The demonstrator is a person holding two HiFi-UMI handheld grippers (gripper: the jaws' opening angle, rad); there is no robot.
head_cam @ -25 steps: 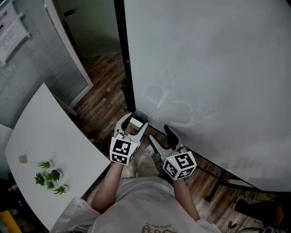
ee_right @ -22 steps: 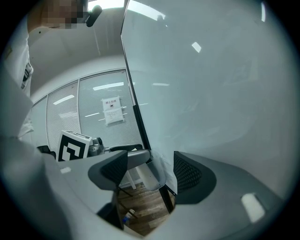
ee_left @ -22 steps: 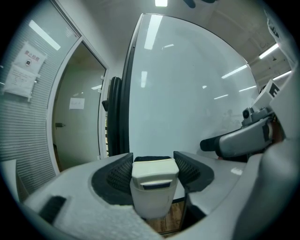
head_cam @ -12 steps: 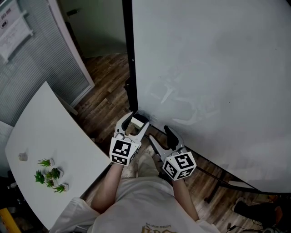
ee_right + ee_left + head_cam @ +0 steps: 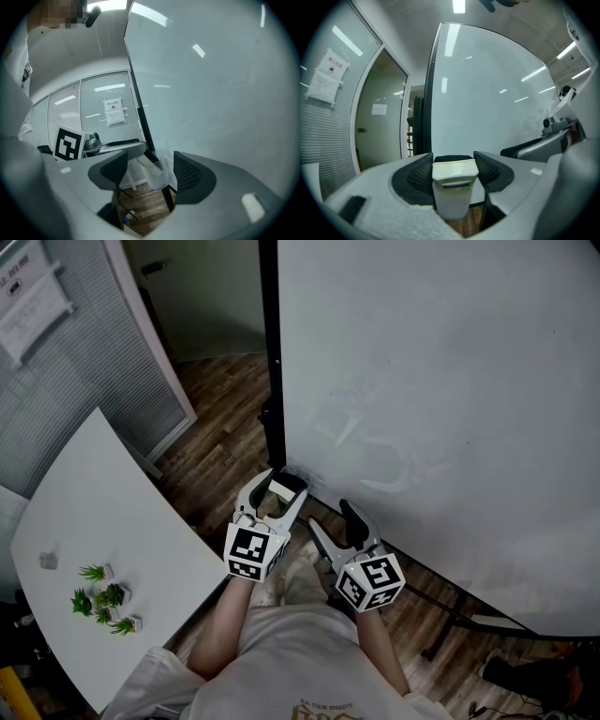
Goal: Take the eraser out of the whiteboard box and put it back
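My left gripper [image 5: 279, 486] is shut on the eraser [image 5: 280, 491], a white block with black felt on its far side, held just off the whiteboard's [image 5: 450, 409] lower left corner. In the left gripper view the eraser [image 5: 454, 185] stands upright between the two ribbed pads [image 5: 421, 174], filling the gap of the left gripper [image 5: 454, 164]. My right gripper [image 5: 330, 521] sits beside it on the right, open with nothing in its jaws. Past the open right gripper [image 5: 150, 169] the held eraser [image 5: 157, 174] shows. I cannot make out the whiteboard box itself.
The board's black side post [image 5: 270, 352] runs up behind the left gripper. A white table [image 5: 94, 512] with small green plants [image 5: 103, 601] lies at the left. Wooden floor and the board's stand legs [image 5: 450, 615] lie below; a glass partition with blinds [image 5: 56, 381] stands far left.
The left gripper has risen slightly with the eraser still in it. The right gripper has stayed where it was.
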